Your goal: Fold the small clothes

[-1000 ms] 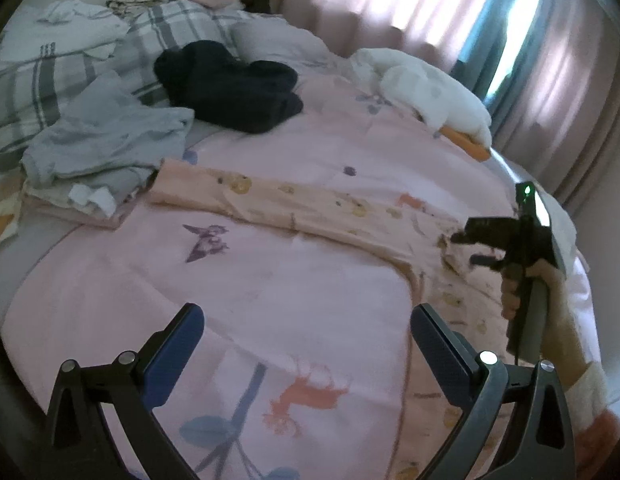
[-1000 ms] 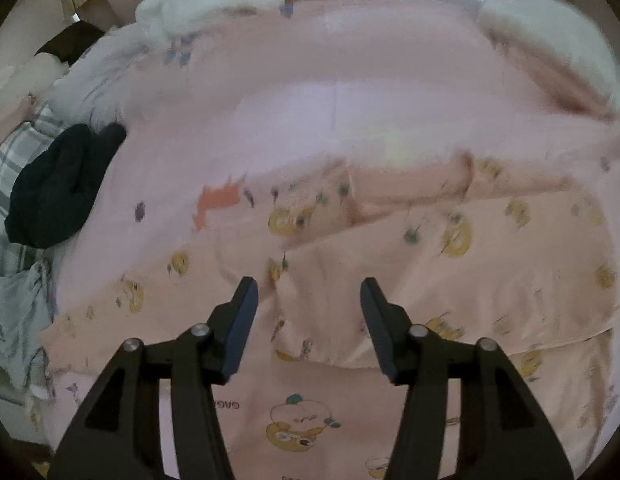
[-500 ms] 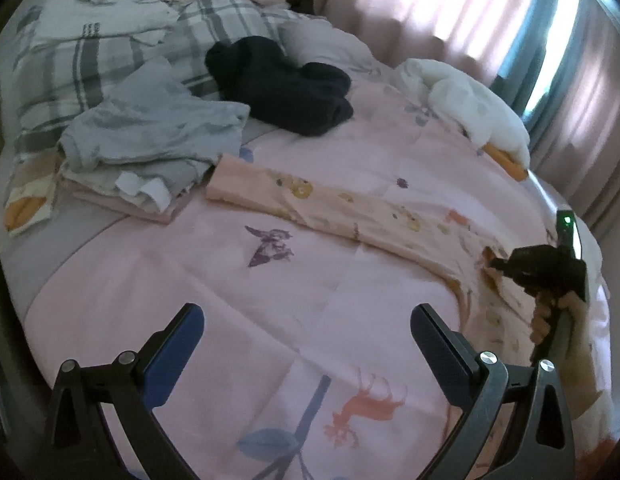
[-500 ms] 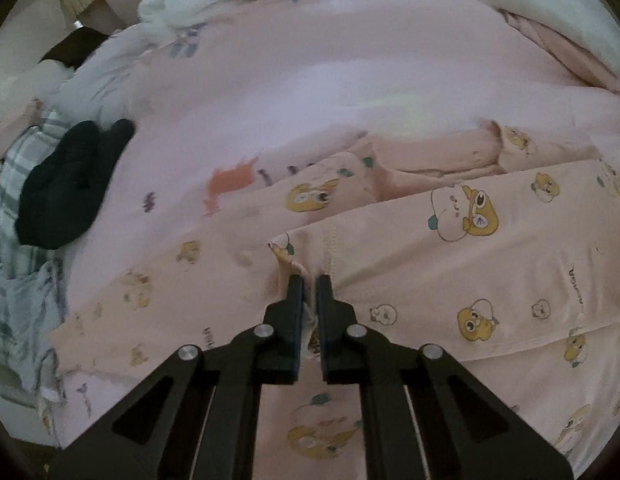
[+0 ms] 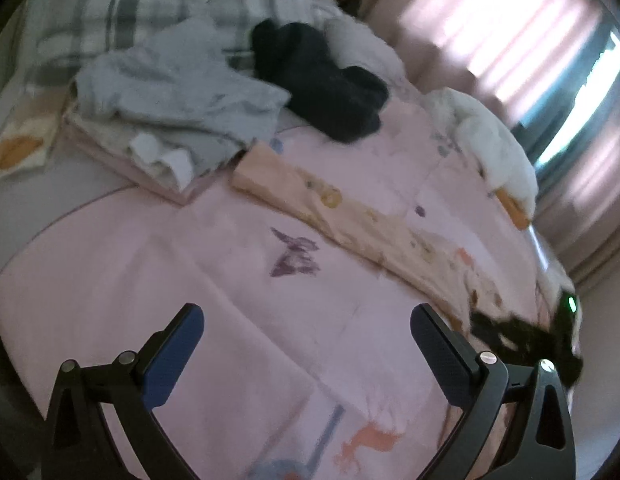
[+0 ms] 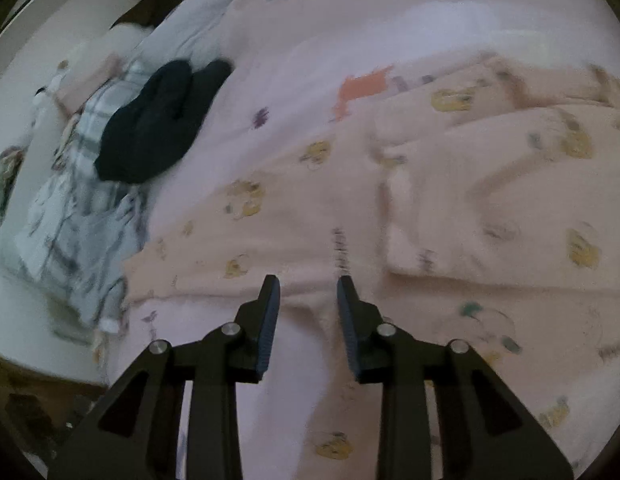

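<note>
Peach pyjamas point(image 6: 294, 236) lie beyond right claw point(image 6: 304, 280) — reopening, seemingly empty (blurred); left claw point(image 5: 306, 320) wide.

Pink-sheeted bed point(image 5: 190, 280), sunlit pink curtains point(image 5: 510, 40), window point(image 5: 582, 120)

The right gripper point(image 6: 304, 280), clamped on the peach garment's point(image 6: 294, 216) fold half a second ago, has just been opened, nothing between its jaws; the sleeve edge now lies at lower centre.
</note>
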`<state>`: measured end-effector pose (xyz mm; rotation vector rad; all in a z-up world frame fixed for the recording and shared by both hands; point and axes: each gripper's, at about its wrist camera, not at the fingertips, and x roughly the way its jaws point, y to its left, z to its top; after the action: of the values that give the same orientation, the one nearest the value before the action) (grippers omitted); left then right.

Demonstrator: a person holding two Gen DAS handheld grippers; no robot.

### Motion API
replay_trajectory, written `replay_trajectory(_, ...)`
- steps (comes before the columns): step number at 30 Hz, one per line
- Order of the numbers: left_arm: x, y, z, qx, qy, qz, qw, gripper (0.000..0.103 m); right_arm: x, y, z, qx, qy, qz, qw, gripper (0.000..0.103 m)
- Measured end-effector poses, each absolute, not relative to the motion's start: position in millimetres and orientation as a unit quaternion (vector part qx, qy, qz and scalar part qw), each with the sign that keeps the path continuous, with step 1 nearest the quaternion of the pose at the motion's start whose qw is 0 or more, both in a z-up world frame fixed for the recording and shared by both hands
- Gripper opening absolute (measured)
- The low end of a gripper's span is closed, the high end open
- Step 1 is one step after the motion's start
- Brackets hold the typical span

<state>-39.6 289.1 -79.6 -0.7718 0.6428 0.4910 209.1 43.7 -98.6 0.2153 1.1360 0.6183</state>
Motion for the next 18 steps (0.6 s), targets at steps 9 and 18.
replay_trajectory(9, -56, 395, -115, -0.512, 0.209, 0.209, 0.806, 0.102, 183, -24, -80, -0.012, 0.476, 0.193, 0.858, 0.033)
replay_trajectory(18, -16, 415, -131, -0.524, 0.246, 0.163, 0.799, 0.098, 204, -149, -76, 0.032, 0.454, 0.073, 0.888, 0.035)
